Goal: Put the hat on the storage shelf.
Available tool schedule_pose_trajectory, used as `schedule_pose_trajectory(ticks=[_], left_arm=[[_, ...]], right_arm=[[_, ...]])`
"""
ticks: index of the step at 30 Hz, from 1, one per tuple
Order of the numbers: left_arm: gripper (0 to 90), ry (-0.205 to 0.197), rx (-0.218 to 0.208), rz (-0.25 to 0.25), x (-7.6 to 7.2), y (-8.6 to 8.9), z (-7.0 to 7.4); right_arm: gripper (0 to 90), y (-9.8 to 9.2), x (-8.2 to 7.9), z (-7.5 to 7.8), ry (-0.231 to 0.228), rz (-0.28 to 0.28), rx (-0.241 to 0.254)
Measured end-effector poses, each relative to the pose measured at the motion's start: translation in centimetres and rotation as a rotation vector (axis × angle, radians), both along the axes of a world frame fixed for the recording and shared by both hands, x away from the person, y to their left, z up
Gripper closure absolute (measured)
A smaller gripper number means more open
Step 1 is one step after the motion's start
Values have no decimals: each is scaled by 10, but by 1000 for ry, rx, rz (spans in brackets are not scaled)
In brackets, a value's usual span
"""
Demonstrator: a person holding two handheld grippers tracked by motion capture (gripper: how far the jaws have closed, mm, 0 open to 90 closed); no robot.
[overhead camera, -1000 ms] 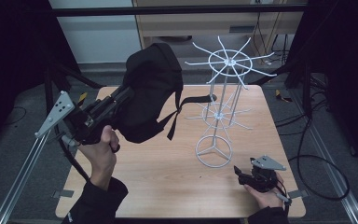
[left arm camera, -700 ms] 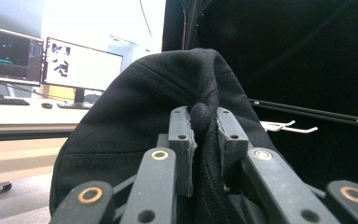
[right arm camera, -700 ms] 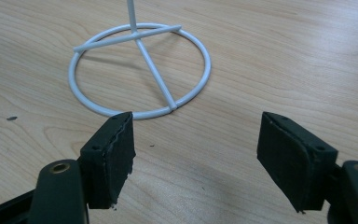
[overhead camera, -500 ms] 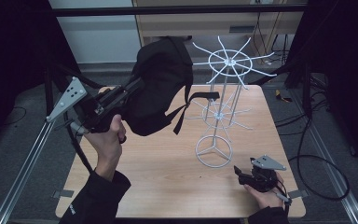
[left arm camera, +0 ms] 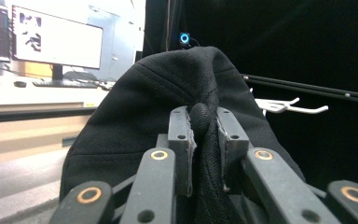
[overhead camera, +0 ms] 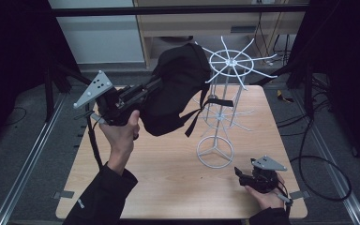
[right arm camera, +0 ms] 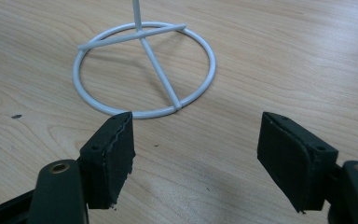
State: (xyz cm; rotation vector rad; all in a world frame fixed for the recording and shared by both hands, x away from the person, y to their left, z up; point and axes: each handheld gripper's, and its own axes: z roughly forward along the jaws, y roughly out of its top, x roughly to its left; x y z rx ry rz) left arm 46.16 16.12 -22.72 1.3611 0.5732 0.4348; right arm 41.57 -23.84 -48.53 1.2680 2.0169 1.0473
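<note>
A: Black backpack, up in the air, well off the tabletop. It hangs just left of the white wire rack, its upper bulge level with the rack's top wheel of spokes and nearly touching the nearest prongs. Straps dangle toward the rack's post.

B: Who has it?

A: The left tool. Its jaws are pinched nearly together on a bunched fold or loop at the bag's top, fabric squeezed tight between the pads. Whether that is the carry handle proper, I cannot tell.

B: And the other one?

A: The right tool rests low on the tabletop, in front of the rack's ring base and just short of it. Jaws stand wide apart, nothing between them.

B: So the step is hanging the bag on a prong?

A: That is my reading. To do it well, I would lift the pinched loop a little above the prong tip, then carry it over so the hook end passes through the loop, not into the cloth. Release only once the weight sits on the wire.

B: Risk?

A: The rack looks light, the bag bulky. A sideways push could tip it. The idle right tool might clamp the base ring to steady it. Watch the loose straps, too; they could snag the lower spokes.
</note>
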Motion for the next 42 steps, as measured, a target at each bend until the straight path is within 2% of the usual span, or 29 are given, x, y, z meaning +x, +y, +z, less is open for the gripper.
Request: schedule_pose_trajectory(ticks=[13,18,24,32,37,42], left_arm=[[775,62,47,-10,8,0,-22],[775,92,80,-6,13,-4,-32],[775,110,127,3,16,-10,-40],[770,115,193,17,16,-20,-47],[747,119,216,17,16,-25,-49],[707,118,213,13,16,-25,-52]], right_arm=[[272,1,0,-1,8,-2,0],[271,1,0,-1,8,-1,-2],[271,1,0,-1,12,-1,1],[271,1,0,-1,14,-1,2],[269,1,0,-1,14,-1,2],[267,1,0,-1,14,-1,2]])
